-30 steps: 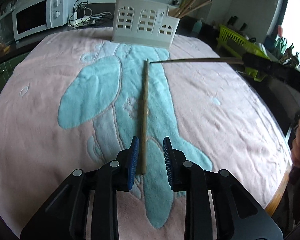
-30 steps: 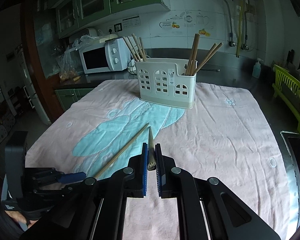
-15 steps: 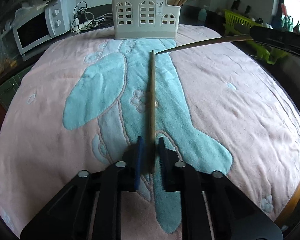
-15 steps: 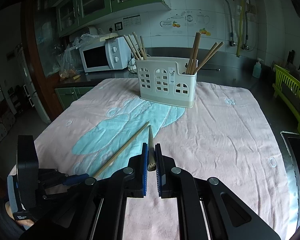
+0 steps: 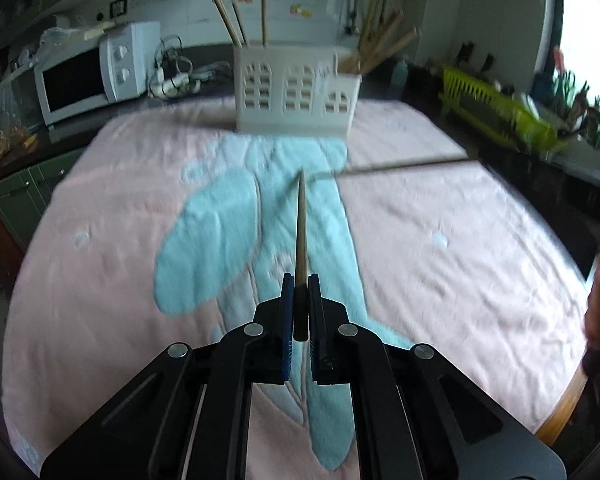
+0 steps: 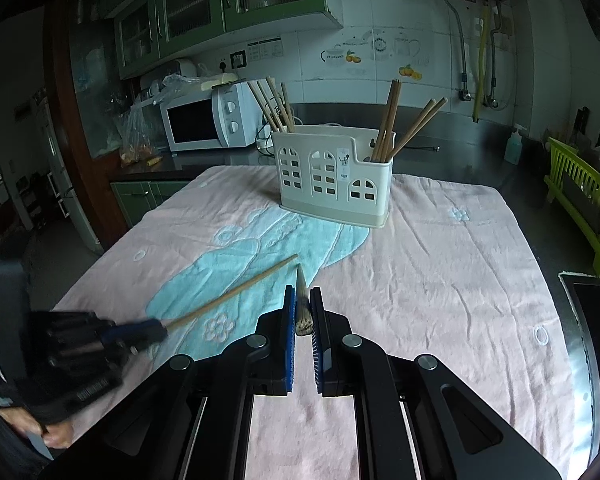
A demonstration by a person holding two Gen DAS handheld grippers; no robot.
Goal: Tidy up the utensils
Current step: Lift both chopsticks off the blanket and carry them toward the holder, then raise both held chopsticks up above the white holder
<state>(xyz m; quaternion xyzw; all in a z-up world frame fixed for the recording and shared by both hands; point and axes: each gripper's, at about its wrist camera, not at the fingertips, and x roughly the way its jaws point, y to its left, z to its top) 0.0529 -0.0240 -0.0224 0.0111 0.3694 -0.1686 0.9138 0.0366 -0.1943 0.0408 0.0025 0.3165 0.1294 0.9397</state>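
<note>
My left gripper is shut on a wooden chopstick and holds it lifted above the pink towel, tip pointing toward the white utensil caddy. My right gripper is shut on a second chopstick, which also shows in the left wrist view. In the right wrist view the left gripper sits low at the left with its chopstick slanting up to the right. The caddy holds several chopsticks in both end compartments.
A white microwave stands on the counter behind the table at the left. A green dish rack stands at the right. The towel covers the table to its edges.
My left gripper closed on the chopstick that lay on the towel and lifted it off. The right gripper stayed almost still with its chopstick.
</note>
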